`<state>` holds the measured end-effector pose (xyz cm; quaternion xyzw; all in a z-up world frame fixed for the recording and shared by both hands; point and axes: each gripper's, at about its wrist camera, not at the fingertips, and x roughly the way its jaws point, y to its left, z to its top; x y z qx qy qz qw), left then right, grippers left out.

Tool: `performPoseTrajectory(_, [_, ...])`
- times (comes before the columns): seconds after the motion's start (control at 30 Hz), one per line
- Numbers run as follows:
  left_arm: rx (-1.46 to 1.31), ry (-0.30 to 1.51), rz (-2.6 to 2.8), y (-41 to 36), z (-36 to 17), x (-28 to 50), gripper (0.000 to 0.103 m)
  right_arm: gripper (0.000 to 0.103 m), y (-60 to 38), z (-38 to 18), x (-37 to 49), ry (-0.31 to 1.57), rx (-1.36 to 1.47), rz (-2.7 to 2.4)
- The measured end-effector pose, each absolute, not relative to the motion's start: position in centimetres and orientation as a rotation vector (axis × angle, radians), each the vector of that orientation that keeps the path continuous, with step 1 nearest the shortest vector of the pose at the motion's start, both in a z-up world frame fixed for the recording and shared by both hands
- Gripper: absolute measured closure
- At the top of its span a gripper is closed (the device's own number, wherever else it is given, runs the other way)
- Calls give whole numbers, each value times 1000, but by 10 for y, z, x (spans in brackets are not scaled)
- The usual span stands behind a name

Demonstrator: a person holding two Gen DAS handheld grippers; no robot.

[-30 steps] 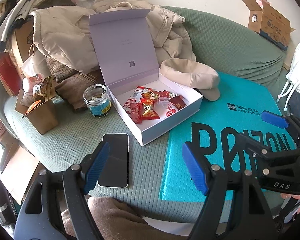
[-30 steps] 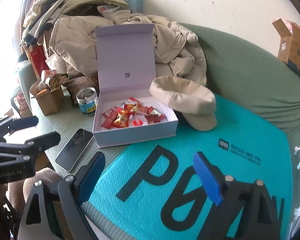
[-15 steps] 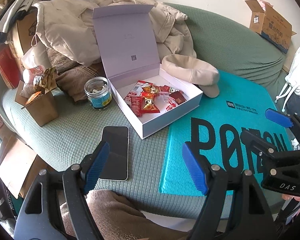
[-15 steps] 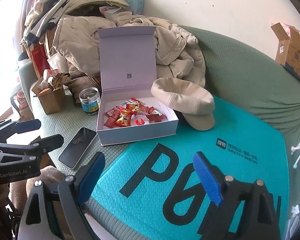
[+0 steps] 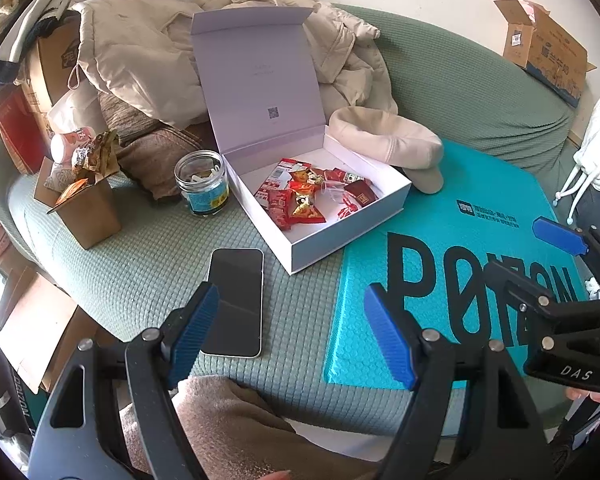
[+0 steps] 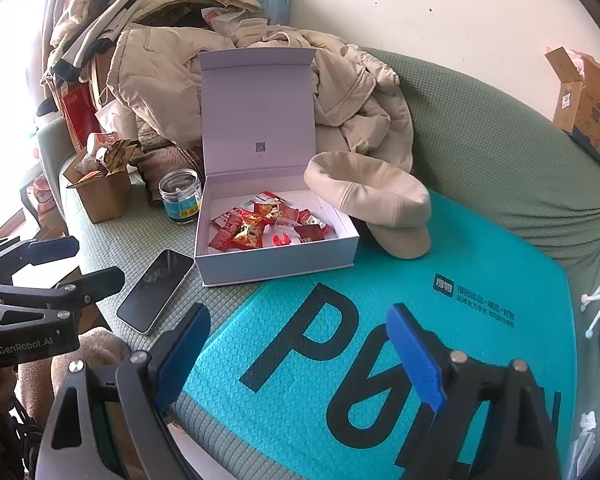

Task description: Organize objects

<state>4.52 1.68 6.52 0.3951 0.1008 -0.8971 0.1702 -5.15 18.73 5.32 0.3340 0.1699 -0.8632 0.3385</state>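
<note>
A white gift box [image 5: 352, 236] [image 6: 276, 266] stands on the green sofa with its lid up; several red snack packets [image 5: 300, 200] [image 6: 256, 228] lie inside. Left of it are a glass jar [image 5: 204, 188] [image 6: 180, 196] and a dark phone [image 5: 234, 300] [image 6: 156, 290] lying flat. A beige cap [image 5: 388, 140] [image 6: 372, 196] rests against the box's right side. My left gripper [image 5: 292, 332] hovers open over the sofa's front edge, near the phone, holding nothing. My right gripper [image 6: 300, 356] hangs open and empty above the teal mailer [image 5: 440, 240] [image 6: 380, 320].
A brown paper carton [image 5: 88, 208] [image 6: 104, 196] full of wrappers stands at the left. Beige jackets [image 5: 140, 52] [image 6: 160, 80] pile up behind the box. A cardboard box [image 5: 548, 48] [image 6: 588, 100] sits on the sofa back at right. A person's brown-clad knee [image 5: 220, 420] is below.
Both views have shifted slightly, so the box and phone sit a little differently in frame. Both grippers stay open and nothing was picked up.
</note>
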Motion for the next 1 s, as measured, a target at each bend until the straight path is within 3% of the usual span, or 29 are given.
performPoseTrajectory(1.0, [1126,277,-2549,17,66,47,29,13,183,52,-50,455,882,-2250])
